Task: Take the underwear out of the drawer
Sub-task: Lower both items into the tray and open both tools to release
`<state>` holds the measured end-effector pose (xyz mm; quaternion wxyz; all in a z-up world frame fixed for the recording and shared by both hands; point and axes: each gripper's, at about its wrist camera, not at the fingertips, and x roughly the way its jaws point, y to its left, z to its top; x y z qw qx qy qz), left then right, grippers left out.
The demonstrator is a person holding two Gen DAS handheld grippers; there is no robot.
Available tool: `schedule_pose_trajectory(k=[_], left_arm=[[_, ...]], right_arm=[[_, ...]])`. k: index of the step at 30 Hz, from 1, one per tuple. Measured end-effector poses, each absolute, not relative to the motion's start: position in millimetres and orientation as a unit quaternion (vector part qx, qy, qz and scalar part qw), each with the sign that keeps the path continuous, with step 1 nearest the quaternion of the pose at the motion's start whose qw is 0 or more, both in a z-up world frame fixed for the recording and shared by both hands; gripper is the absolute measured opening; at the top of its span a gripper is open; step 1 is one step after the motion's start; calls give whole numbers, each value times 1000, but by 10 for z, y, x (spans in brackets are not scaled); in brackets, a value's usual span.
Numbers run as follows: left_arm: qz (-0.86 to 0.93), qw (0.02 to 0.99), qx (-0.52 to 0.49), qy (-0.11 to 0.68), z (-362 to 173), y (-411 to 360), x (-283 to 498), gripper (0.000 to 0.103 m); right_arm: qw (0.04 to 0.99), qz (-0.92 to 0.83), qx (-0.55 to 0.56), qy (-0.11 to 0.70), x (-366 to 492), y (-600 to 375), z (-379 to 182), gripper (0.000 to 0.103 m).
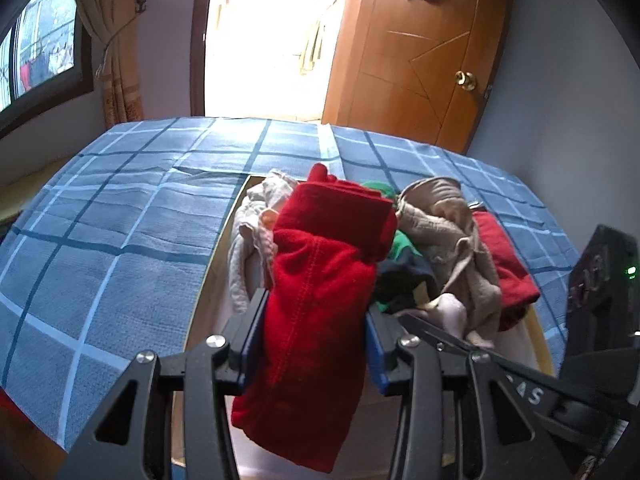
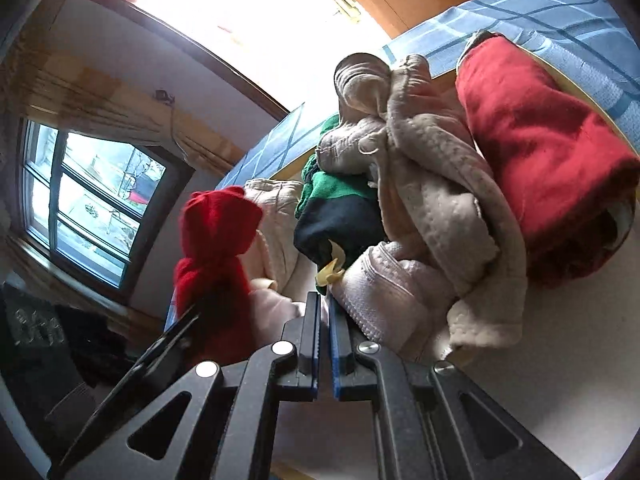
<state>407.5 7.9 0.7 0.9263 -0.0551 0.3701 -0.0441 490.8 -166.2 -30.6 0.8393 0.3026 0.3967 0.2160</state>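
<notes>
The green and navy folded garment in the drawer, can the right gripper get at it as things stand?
Probably yes. The right gripper is shut and empty, pointing at the pile, and the green and navy folded garment lies just ahead with its near edge exposed. The jaws must open first.

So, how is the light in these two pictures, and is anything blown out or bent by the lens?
Left wrist view: the open doorway is blown out to white, while the red garment in the left gripper stays sharp and evenly lit. Right wrist view: the same glare washes the top, the window curves strongly, and the lower left corner is dark.
</notes>
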Motion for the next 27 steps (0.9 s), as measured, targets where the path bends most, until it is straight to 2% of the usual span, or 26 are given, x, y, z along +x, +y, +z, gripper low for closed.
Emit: schedule_pose_trajectory(k=[2,5,7,14,22,27], left_arm=[[-35,927,-46,369,-35,47,4116,45],[-18,923,-57,380,-120,82,4194,58],[-3,919,-59,391,-205,99,4231,78],[4,919,-71,387,-309,120,4250,85],[26,914,-65,399,-304,113,4276,100],[29,913,-57,403,-310,95,4276,101]], right_arm=[[841,215,298,396,4943,-1611,-298,4],[842,214,298,395,4953,-1573,-286,4],[839,218,305,395,4935,-1619,-304,4],[848,218,308,372,4709,-1773,-211,7],[853,208,313,362,4471,-1939,-241,7],[856,210,308,357,4355,-1984,-244,7]])
